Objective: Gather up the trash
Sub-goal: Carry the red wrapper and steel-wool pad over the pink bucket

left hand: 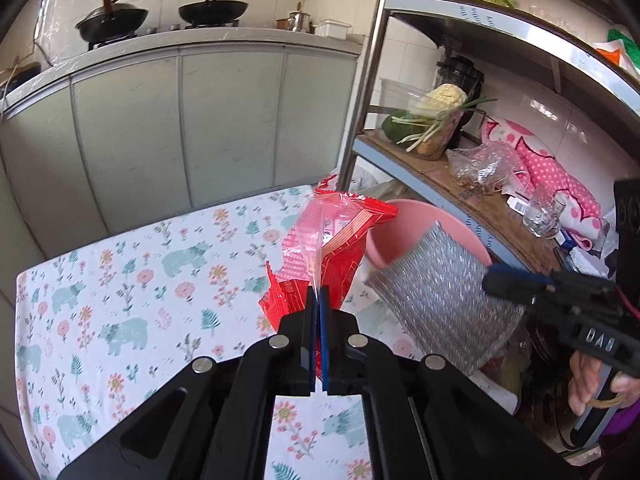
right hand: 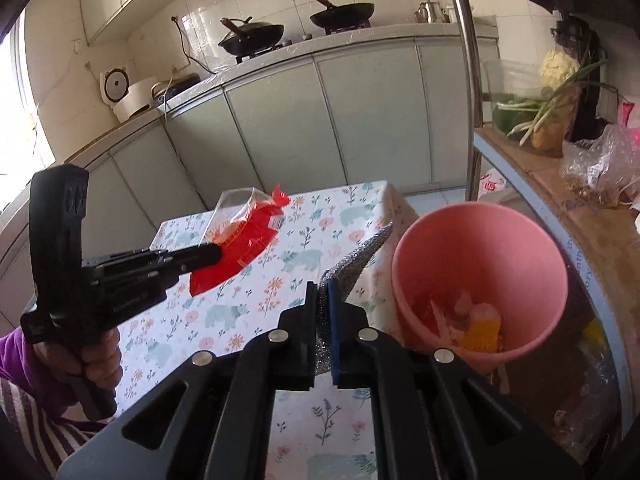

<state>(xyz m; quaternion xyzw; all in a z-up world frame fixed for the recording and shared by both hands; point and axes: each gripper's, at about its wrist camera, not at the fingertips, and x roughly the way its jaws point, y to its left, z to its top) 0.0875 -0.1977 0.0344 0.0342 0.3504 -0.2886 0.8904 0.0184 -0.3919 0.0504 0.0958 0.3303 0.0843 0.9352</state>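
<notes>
The left tongs [left hand: 319, 300] were clamped on the clear edge of a red snack wrapper [left hand: 320, 252], their two fingers pressed flat together with only the thin film between them. The wrapper hung up and away from the fingertips, crumpled, above the flowered cloth of the desk [left hand: 120, 280] and clear of its surface. In the right wrist view the same wrapper [right hand: 244, 248] stuck out from the end of the left tongs [right hand: 214, 252], which a hand [right hand: 100, 364] in a purple sleeve gripped by the handle.

The right tongs [right hand: 324, 294] were closed on a silvery bubble-foil sheet [right hand: 352, 264]; the sheet ran between the fingers and rose to a point beyond the tips. From the left wrist view that sheet [left hand: 444, 300] showed broad and rumpled, held at its right edge by the right tongs [left hand: 494, 276], with a hand [left hand: 588, 384] on the grip below.

Just beside the sheet, at the desk's far right corner, stood a pink bin [right hand: 480, 264], open at the top, with scraps of yellow and pale trash lying in its bottom. In the left wrist view the sheet covered part of the pink bin [left hand: 404, 224], and the wrapper overlapped its left rim.

To the right rose a metal shelf rack [left hand: 440, 176] bearing a cauliflower [left hand: 444, 98], spring onions, a plastic bag and a pink dotted cloth [left hand: 548, 168]. Behind the desk ran grey-green cabinets [left hand: 180, 120], and two black woks [left hand: 212, 10] sat on the stove above them.
</notes>
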